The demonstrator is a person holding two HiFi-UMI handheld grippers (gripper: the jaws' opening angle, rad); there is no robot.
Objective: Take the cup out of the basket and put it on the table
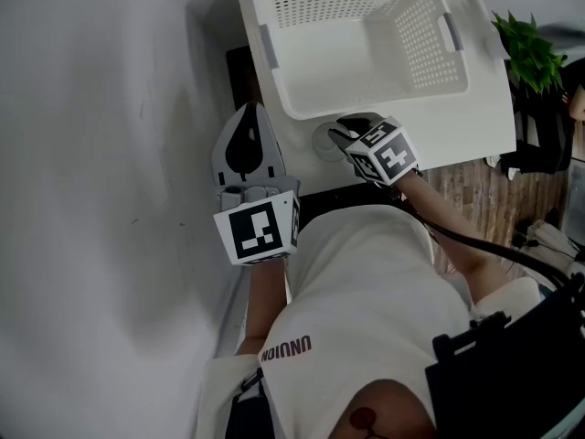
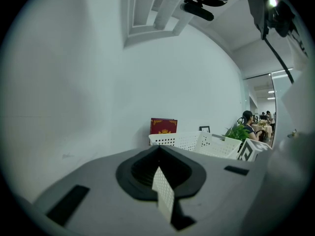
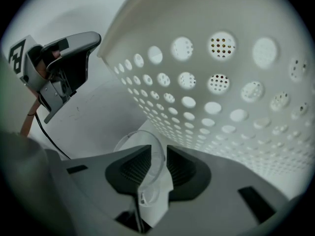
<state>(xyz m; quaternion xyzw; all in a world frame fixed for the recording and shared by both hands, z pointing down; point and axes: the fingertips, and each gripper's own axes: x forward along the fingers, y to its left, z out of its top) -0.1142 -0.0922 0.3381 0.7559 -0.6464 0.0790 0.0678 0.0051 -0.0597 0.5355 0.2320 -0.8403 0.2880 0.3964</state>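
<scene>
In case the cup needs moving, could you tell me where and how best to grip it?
Pinch the cup by its rim wall from above, on the side away from the basket: it looks upright with its mouth open, and the basket crowds its far side.

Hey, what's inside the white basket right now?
Nothing that shows: the floor of the basket looks bare in the head view. Its near rim hides a strip of floor. The clear cup stands outside, on the table.

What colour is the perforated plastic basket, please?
The perforated plastic basket is white; the head view shows it best.
</scene>
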